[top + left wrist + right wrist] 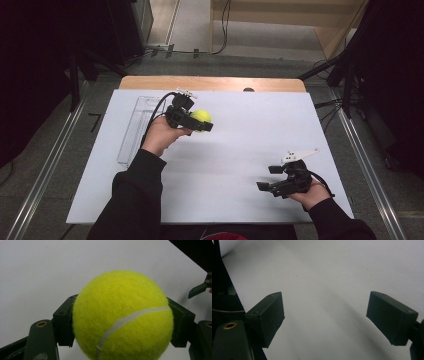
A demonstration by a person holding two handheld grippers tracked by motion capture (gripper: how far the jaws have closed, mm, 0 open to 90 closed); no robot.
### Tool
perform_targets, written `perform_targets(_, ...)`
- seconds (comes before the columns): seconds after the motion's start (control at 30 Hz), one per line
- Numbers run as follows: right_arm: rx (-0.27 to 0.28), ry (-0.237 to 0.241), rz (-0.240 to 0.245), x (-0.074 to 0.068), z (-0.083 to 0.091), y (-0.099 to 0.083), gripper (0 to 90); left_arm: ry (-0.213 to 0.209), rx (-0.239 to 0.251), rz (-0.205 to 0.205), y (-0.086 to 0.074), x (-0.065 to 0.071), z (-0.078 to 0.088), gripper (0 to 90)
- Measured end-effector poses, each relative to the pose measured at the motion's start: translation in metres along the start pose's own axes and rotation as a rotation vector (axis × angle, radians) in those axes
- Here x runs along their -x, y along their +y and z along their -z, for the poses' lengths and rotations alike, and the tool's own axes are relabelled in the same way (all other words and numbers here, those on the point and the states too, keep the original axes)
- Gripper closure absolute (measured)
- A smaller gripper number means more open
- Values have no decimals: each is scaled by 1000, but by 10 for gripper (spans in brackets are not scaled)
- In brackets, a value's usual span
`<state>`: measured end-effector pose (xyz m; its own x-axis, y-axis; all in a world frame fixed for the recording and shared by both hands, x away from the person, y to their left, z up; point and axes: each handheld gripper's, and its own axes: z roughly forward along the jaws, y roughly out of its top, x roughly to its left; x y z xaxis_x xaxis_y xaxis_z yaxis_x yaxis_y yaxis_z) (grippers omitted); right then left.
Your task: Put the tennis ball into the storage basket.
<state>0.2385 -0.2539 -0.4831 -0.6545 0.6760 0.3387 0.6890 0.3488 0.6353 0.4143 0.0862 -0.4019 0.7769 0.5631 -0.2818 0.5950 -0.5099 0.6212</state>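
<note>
A yellow-green tennis ball (pixel 202 117) is clamped between the jaws of my left gripper (pixel 200 123), which is held above the far left part of the white table top (pixel 240 145). In the left gripper view the tennis ball (pixel 122 315) sits between the two black pads (pixel 63 325), pressed on both sides, so my left gripper (pixel 122 323) is shut on it. Near the front right of the table my right gripper (pixel 268 177) stands open, pointing left. In its own view, my right gripper (pixel 325 317) has only bare white surface between its jaws.
A clear plastic tray (pixel 134 131) lies along the table's left side, just left of the left hand. A wooden strip (pixel 210 83) runs along the far edge. Metal rails (pixel 47 170) flank the table on the floor.
</note>
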Motion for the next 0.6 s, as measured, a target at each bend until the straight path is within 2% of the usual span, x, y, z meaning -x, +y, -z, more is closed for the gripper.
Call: perform_targets(0.6, -9, 8, 11, 0, -2, 3, 127, 35, 8, 25, -6, -10, 17, 266)
